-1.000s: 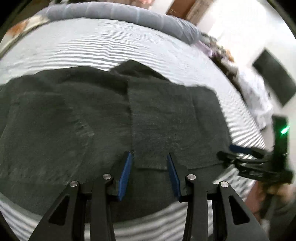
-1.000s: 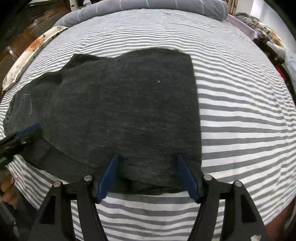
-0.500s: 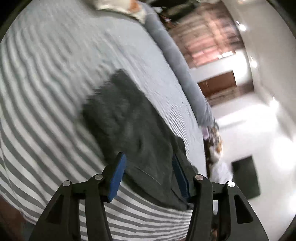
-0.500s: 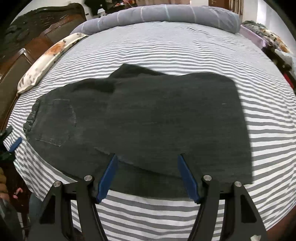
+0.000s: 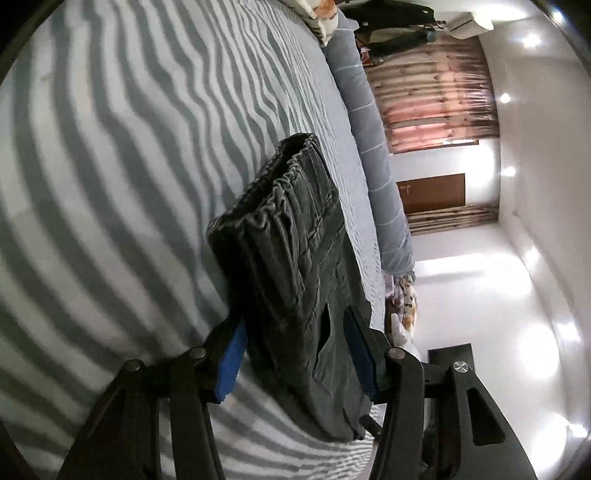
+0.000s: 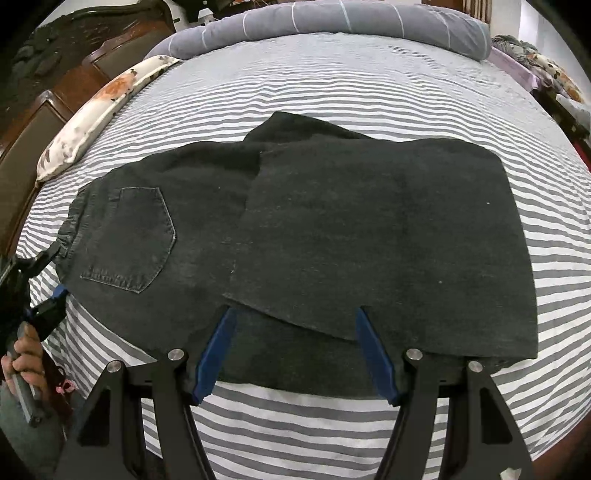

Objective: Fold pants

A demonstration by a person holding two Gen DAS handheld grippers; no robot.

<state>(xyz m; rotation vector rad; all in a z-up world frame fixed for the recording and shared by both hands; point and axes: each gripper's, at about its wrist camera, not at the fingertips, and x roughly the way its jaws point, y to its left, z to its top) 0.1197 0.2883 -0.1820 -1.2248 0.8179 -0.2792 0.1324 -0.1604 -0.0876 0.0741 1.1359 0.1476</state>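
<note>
Dark grey pants (image 6: 369, 240) lie flat on the striped bed sheet (image 6: 369, 81), legs folded over to the right, back pocket and gathered waistband to the left. My right gripper (image 6: 295, 312) hovers open over the near edge of the folded leg, nothing pinched. My left gripper (image 6: 51, 275) sits at the waistband end, rolled on its side. In the left wrist view the left gripper (image 5: 295, 317) has its blue pads on either side of the pants (image 5: 295, 240) at the waist corner. A gap shows beside one pad, so the cloth is between the jaws but not clamped.
A floral pillow (image 6: 96, 110) and a wooden headboard (image 6: 48, 92) line the far left. A grey bolster (image 6: 332, 18) runs along the back. Cluttered bedding (image 6: 546, 70) sits at the far right. A person's hand (image 6: 26, 354) holds the left gripper's handle.
My left gripper swung from over the pants' middle to the waistband end and rolled onto its side. My right gripper drew back to the near edge, so the pocket and waistband came into its view.
</note>
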